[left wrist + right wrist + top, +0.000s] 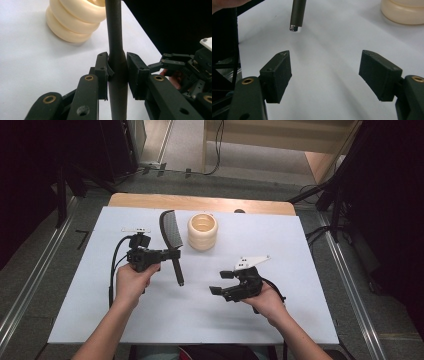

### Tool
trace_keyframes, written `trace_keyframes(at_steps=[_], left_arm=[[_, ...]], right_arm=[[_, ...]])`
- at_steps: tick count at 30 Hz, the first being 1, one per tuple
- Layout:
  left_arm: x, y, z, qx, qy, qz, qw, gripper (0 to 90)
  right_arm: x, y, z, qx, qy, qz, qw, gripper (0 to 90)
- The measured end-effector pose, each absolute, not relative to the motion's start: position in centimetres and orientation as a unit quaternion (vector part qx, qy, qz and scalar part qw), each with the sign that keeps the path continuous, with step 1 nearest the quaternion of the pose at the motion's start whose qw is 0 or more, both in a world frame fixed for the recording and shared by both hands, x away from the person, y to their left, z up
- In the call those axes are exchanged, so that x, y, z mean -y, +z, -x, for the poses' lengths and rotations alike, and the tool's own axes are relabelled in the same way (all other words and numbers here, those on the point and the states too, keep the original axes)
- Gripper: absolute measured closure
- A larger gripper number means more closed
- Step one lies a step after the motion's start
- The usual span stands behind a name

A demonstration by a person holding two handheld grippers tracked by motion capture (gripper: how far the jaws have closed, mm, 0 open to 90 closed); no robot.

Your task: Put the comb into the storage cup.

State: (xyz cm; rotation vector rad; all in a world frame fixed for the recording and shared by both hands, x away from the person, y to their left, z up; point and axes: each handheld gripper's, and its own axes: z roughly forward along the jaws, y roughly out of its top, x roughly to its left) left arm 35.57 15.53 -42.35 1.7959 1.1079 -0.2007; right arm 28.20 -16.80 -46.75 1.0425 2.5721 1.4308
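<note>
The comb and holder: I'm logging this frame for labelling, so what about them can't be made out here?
- comb: whether it touches the table; high view cannot settle its height.
- Comb teeth: cut off by the top edge in the left gripper view; too fine to count in the high view.
- cream ribbed holder: its inside bottom, hidden by its own wall.
- left gripper: contact hidden behind its fingers.

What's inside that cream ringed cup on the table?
From above, the cream cup looks empty near its rim. Its bottom is hidden by its own wall, so something small there can't be ruled out.
</note>
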Motion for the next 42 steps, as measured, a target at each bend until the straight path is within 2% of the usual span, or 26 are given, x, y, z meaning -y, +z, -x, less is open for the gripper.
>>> trace_keyframes(at_steps=[42], left_arm=[[-14.6,-40.8,-38.0,-0.357,-0.110,-0.791,0.485,72.7]], right_arm=[[22.1,-47.8,-26.2,-0.823,0.438,-0.362,0.017,24.2]])
